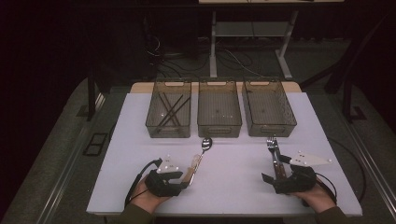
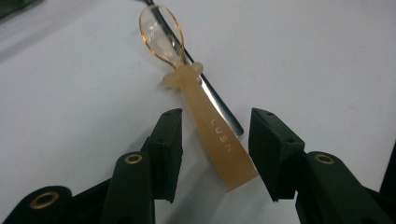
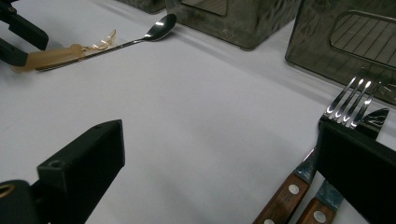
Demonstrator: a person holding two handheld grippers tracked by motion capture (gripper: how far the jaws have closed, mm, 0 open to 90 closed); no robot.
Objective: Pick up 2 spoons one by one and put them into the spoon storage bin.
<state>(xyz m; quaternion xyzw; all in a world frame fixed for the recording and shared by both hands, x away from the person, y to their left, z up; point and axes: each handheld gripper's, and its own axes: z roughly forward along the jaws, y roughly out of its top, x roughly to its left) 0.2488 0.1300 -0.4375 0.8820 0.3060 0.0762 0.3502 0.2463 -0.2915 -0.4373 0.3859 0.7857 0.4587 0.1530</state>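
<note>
Left hand-held gripper is held open astride the amber spoon handle, nothing gripped yet; closing on it is judged next

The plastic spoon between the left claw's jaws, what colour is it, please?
Translucent amber plastic spoon, shown best in the left gripper view.

a lab-like test room; white table on dark carpet, loose cables under a desk frame behind

Black two-jawed left claw and right claw, brass-ringed screws, grey three-cornered plates, black cables, olive sleeves.
</note>
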